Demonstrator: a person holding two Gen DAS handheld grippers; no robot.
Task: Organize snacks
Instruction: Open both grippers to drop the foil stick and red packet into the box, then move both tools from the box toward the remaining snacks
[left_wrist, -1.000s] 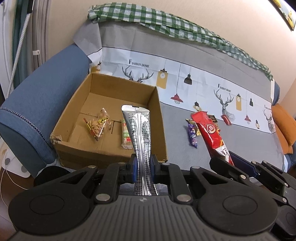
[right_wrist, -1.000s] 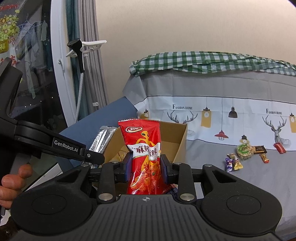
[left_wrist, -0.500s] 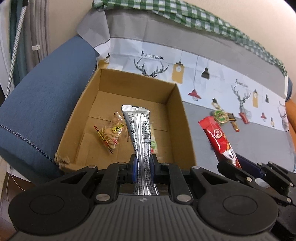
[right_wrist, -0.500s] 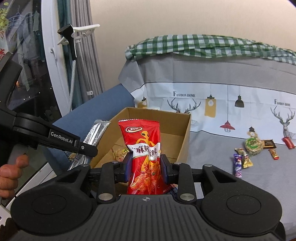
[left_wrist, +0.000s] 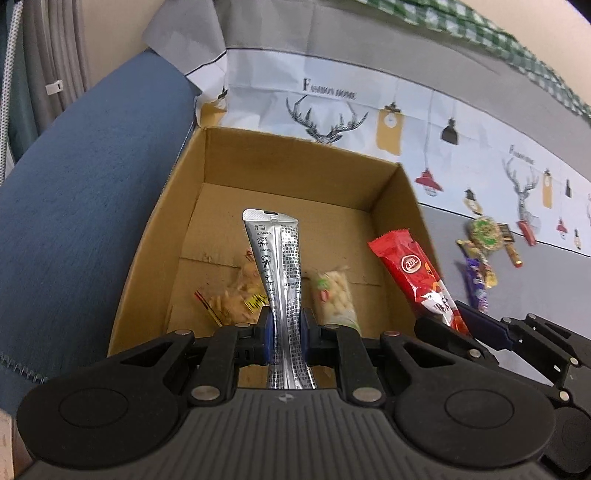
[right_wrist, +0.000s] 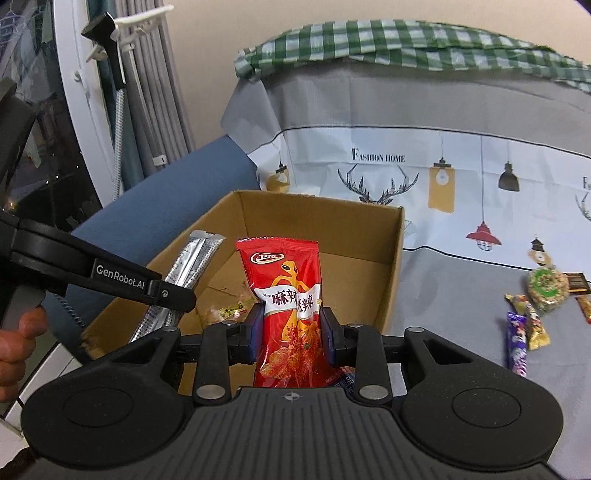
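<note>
Snacks — silver pouch (left_wrist: 281, 273), red pack (right_wrist: 291, 314) — pinched between fingers.

A green checked cloth (right_wrist: 406, 48) lay atop the grey deer-print sofa cover (right_wrist: 461, 122); grey curtains (right_wrist: 155, 92) hung beside the window.

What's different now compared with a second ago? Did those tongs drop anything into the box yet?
Not yet. Both tongs have moved closer to the cardboard box, which now fills more of each view. The left tongs still clamp the silver packet above the box; the right tongs still clamp the red snack bag. The two snacks inside the box and the loose sweets on the sofa cover haven't moved.
</note>
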